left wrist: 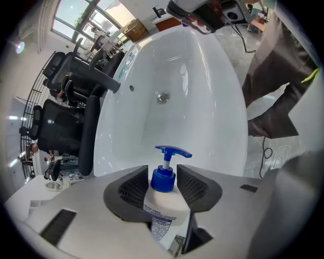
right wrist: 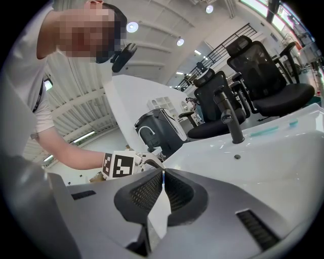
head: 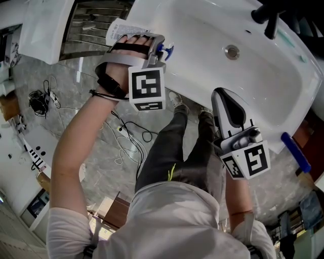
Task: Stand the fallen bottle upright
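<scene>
A white pump bottle [left wrist: 163, 202] with a blue pump head [left wrist: 172, 152] lies between the jaws of my left gripper [left wrist: 163, 181], whose pads close against its blue collar and shoulder. In the head view that gripper [head: 161, 48] is at the left rim of the white sink [head: 202, 28], with the bottle's label [head: 119, 29] showing past the hand and the pump head [head: 167, 49] pointing toward the basin. My right gripper [head: 223, 97] hovers at the sink's front edge with its jaws together and nothing between them. From the right gripper view [right wrist: 162, 174] the left gripper's marker cube [right wrist: 121, 164] is visible ahead.
A black faucet [head: 270, 14] stands at the sink's far side, and a drain [head: 232, 51] sits in the basin. Black office chairs [right wrist: 263, 76] stand behind the sink. Cables [head: 126, 136] lie on the floor by the person's legs. A blue handle [head: 296, 152] lies at the right.
</scene>
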The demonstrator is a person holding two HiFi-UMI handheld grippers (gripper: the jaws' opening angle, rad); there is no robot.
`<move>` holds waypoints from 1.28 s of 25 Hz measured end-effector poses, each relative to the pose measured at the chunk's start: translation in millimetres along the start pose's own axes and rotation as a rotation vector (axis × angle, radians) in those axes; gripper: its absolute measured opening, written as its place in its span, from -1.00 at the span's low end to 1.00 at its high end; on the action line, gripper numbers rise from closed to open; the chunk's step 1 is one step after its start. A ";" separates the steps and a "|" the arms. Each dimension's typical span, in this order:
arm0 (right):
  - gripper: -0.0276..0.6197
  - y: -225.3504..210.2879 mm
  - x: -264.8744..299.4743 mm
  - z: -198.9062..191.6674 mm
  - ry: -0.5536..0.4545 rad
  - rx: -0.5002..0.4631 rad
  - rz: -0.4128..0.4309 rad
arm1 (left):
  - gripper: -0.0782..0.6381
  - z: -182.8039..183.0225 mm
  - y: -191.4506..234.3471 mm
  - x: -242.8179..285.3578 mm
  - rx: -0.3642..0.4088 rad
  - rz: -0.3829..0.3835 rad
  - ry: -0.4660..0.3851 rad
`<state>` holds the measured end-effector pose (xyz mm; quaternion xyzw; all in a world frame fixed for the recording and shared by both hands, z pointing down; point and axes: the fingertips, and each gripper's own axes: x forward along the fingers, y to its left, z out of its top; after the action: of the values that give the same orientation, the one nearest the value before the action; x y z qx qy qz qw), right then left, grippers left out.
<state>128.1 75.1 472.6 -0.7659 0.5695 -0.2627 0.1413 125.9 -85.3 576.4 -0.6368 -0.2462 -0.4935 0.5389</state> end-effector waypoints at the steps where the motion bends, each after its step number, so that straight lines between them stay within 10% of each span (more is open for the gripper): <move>1: -0.79 -0.2 -0.5 -0.3 0.001 0.000 0.000 | -0.27 -0.3 0.2 0.5 -0.001 0.001 0.003; 32: -0.79 31.7 8.3 32.7 0.014 -0.062 0.035 | -0.38 2.7 28.8 -38.4 -0.067 0.113 -0.106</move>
<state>123.0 54.6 431.3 -0.7580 0.5917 -0.2475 0.1181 136.2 -83.1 529.5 -0.6927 -0.2214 -0.4358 0.5303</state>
